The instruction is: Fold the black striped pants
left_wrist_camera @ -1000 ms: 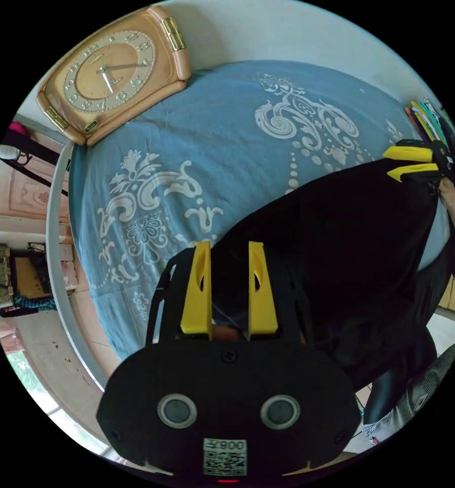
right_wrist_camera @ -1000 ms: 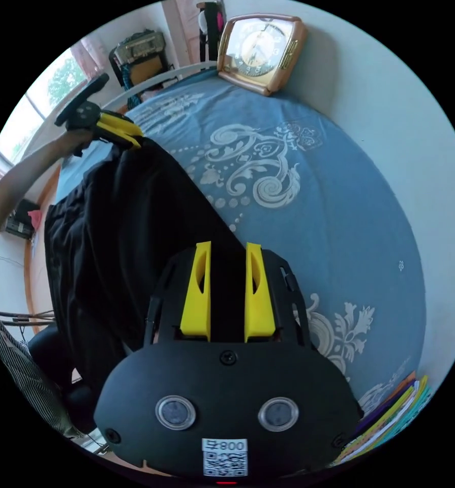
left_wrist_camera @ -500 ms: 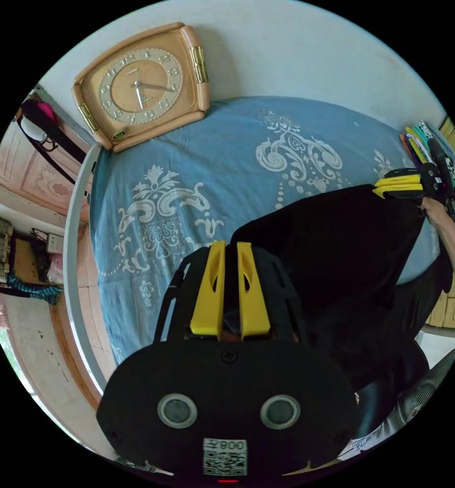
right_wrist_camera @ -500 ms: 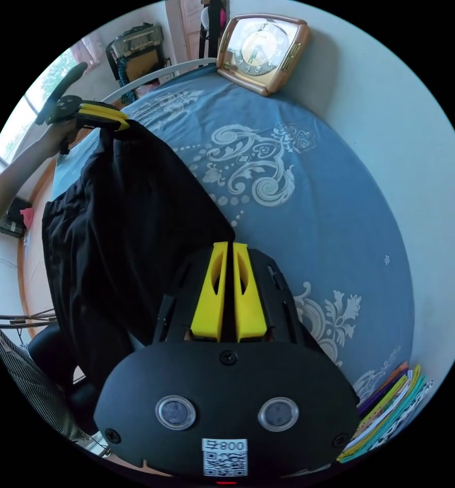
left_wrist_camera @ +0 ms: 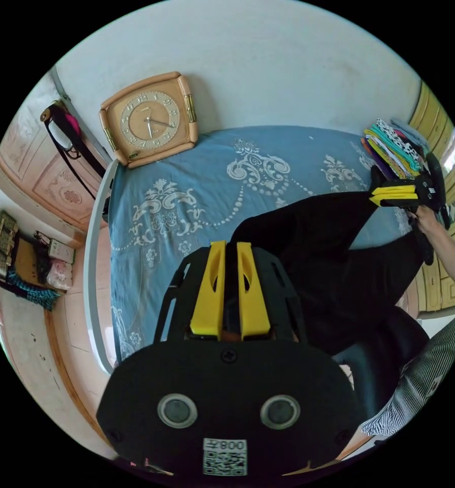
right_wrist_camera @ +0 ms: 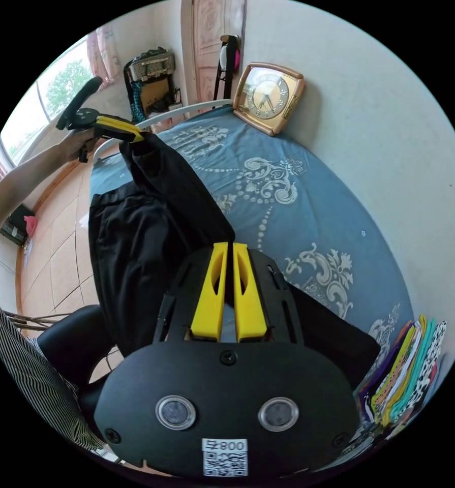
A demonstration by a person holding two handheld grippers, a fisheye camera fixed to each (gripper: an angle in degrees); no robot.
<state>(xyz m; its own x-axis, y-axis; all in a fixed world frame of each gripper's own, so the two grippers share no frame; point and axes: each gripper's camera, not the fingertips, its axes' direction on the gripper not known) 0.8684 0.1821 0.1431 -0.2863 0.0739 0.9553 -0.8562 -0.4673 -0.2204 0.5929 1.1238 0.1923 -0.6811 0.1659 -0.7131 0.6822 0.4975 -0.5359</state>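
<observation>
The black pants hang stretched between both grippers above the blue bed sheet, their lower part drooping past the bed's edge. My left gripper is shut on one end of the fabric. It appears as the far gripper in the right gripper view, held by a hand. My right gripper is shut on the other end of the pants. It appears at the right of the left gripper view. No stripes are discernible on the cloth.
A large tan clock leans on the wall at the bed's far corner. A stack of colourful folded clothes lies on the bed's other end. A black chair and a striped sleeve are near the bed's edge.
Both grippers were open around the pants' edge a second ago; they have shut on it and lifted it up off the sheet. Both cameras rose and pulled back.
</observation>
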